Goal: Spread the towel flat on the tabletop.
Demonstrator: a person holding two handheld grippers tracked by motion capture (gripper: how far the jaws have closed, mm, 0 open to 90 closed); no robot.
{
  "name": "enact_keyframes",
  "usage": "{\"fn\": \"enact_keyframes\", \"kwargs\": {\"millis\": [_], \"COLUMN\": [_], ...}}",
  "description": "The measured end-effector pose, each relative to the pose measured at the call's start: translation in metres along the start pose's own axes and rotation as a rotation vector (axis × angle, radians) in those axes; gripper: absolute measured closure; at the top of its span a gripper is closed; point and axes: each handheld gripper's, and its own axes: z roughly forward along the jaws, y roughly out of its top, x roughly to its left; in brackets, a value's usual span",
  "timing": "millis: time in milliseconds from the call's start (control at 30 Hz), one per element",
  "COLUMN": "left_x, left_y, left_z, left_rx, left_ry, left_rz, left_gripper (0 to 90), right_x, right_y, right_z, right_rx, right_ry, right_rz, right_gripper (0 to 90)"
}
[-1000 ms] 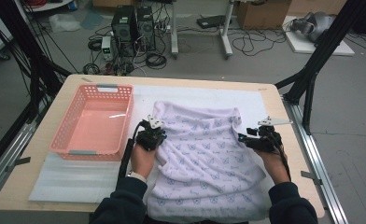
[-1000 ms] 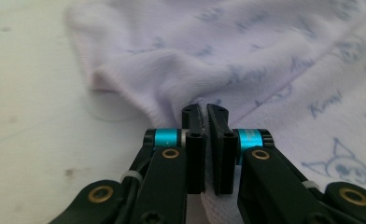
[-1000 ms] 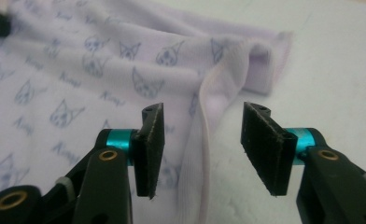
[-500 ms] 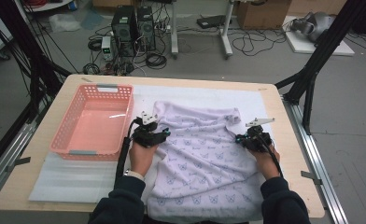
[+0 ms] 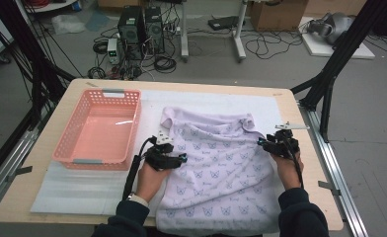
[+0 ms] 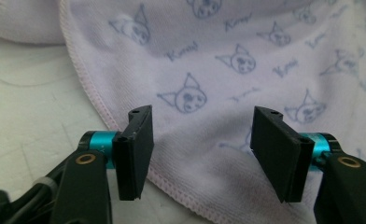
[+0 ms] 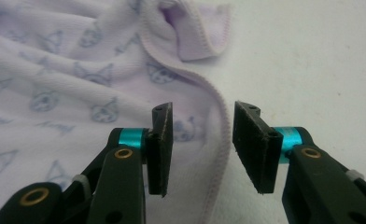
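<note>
1. I am viewing the desk [image 5: 58,197] from its left side: a pink basket [image 5: 127,129] is sitting there with nothing in it, just beside the white mat [image 5: 78,185] area where the work is taking place.
2. I am locating the lilac towel [image 5: 216,168] at the desk's centre, lying spread on the mat, with its near edge hanging over the desk's front.
3. I am holding the left gripper [image 5: 174,159] at the towel's left hem. Its fingers [image 6: 137,149] are standing apart, having just been opening, with the stitched hem [image 6: 125,135] running between them but unpressed.
4. I am holding the right gripper [image 5: 268,144] at the towel's right hem. Its fingers [image 7: 161,144] have likewise just been opening and are standing apart, straddling the hem [image 7: 221,154] without pinching it.
5. I am judging the towel as light, soft and limp: it will be sagging and folding wherever it is unsupported. The stitched hem is the firmest place to grip; both sides should be taken together to keep the cloth level.
6. I am noting limits: the far corners are rolled under, so their lie is hard to make out, and the overhanging near edge is cut off behind my sleeves.
</note>
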Motion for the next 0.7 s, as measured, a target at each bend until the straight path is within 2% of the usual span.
{"fn": "enact_keyframes", "kwargs": {"millis": [33, 67, 100, 133, 167, 200, 233, 267, 400, 500, 533, 567, 600, 667, 700], "left_x": [-0.003, -0.007, -0.011, -0.014, -0.016, -0.016, -0.015, -0.013, 0.005, 0.018, 0.022, 0.027, 0.030, 0.032, 0.031], "left_y": [0.000, -0.001, -0.001, 0.000, 0.001, 0.003, 0.005, 0.007, 0.016, 0.026, 0.029, 0.031, 0.032, 0.032, 0.031], "left_z": [0.001, 0.001, 0.001, 0.001, 0.001, 0.002, 0.003, 0.004, -0.001, -0.005, -0.006, -0.007, -0.007, -0.006, -0.005], "left_rx": [0.000, 0.015, 0.014, 0.011, 0.014, 0.024, 0.029, 0.034, -0.032, -0.078, -0.091, -0.099, -0.111, -0.133, -0.135], "left_ry": [0.016, 0.040, 0.051, 0.023, 0.023, 0.037, 0.050, 0.089, 0.213, 0.277, 0.299, 0.308, 0.298, 0.254, 0.228], "left_rz": [0.020, 0.066, 0.106, 0.129, 0.146, 0.154, 0.140, 0.139, 0.063, 0.041, 0.033, 0.017, 0.002, -0.020, -0.026], "left_gripper": [38.5, 40.4, 46.5, 59.1, 75.0, 84.5, 85.2, 85.5, 85.7, 85.8, 85.8, 85.7, 85.6, 83.4, 77.6], "right_x": [0.002, 0.003, 0.004, 0.005, 0.006, 0.007, 0.008, 0.009, 0.014, 0.018, 0.019, 0.020, 0.020, 0.021, 0.022], "right_y": [0.000, -0.001, -0.002, -0.003, -0.004, -0.005, -0.006, -0.008, -0.014, -0.022, -0.025, -0.027, -0.028, -0.030, -0.031], "right_z": [-0.004, -0.008, -0.011, -0.014, -0.016, -0.018, -0.020, -0.022, -0.027, -0.028, -0.027, -0.026, -0.026, -0.022, -0.020], "right_rx": [-0.010, -0.020, -0.026, -0.031, -0.037, -0.041, -0.045, -0.048, -0.072, -0.059, -0.048, -0.042, -0.030, 0.000, 0.018], "right_ry": [0.009, 0.011, 0.018, 0.032, 0.032, 0.038, 0.043, 0.052, 0.105, 0.154, 0.156, 0.165, 0.167, 0.181, 0.196], "right_rz": [-0.004, -0.015, -0.019, -0.015, -0.018, -0.017, -0.021, -0.027, -0.047, -0.052, -0.061, -0.068, -0.070, -0.071, -0.072], "right_gripper": [55.6, 55.3, 55.0, 54.7, 54.5, 54.5, 54.3, 54.3, 53.2, 52.2, 51.3, 50.4, 48.7, 46.4, 45.7]}}
